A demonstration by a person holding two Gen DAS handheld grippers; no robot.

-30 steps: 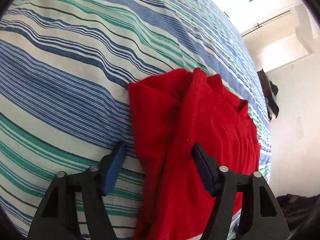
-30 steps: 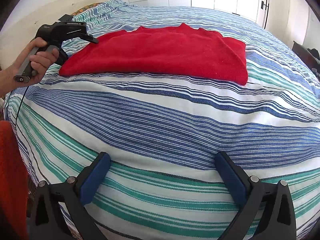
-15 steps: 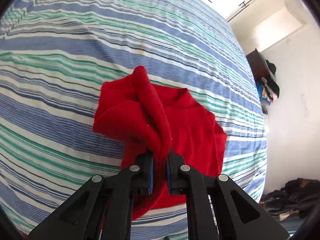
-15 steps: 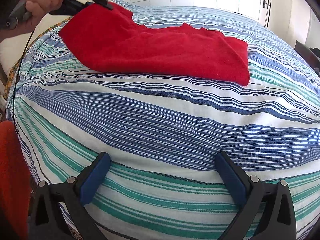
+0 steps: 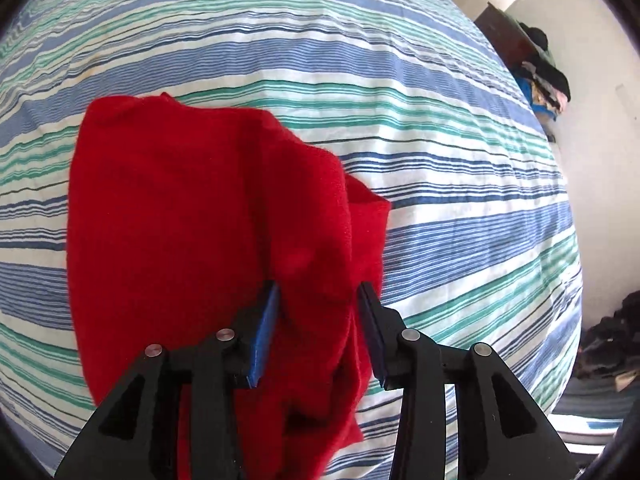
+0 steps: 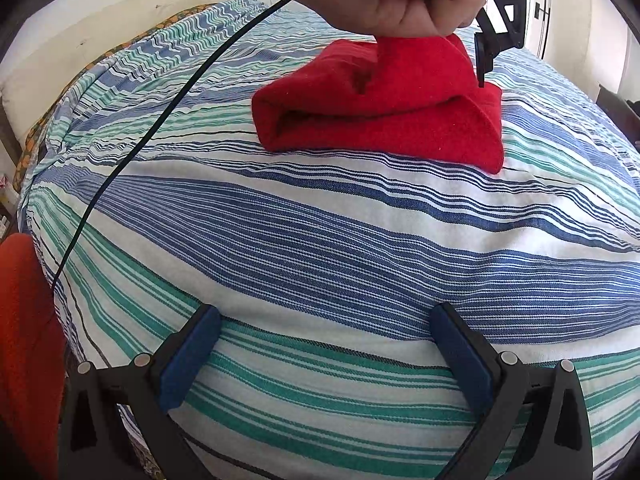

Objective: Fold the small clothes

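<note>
A red garment (image 5: 180, 220) lies folded over on itself on the striped bed sheet (image 5: 400, 80). My left gripper (image 5: 318, 292) points down over its right edge. Its jaws are opening, and a raised ridge of the red cloth still stands loosely between the blue pads. In the right wrist view the garment (image 6: 380, 112) is a thick doubled bundle at the far middle, and a hand (image 6: 400, 0) holds the left gripper above its peak. My right gripper (image 6: 326, 312) hovers open over the near sheet (image 6: 320, 240) with nothing between its fingers, well short of the garment.
A black cable (image 6: 160, 108) trails from the hand down to the left. An orange-red cloth (image 6: 24, 340) hangs at the lower left. Beyond the bed's right edge are a dark cabinet piled with clothes (image 5: 540, 68) and dark clothes on the floor (image 5: 608, 344).
My left gripper shut on the garment's left edge, carried it up and across to the right, doubling the cloth over, and its jaws have now parted. The right gripper stayed still.
</note>
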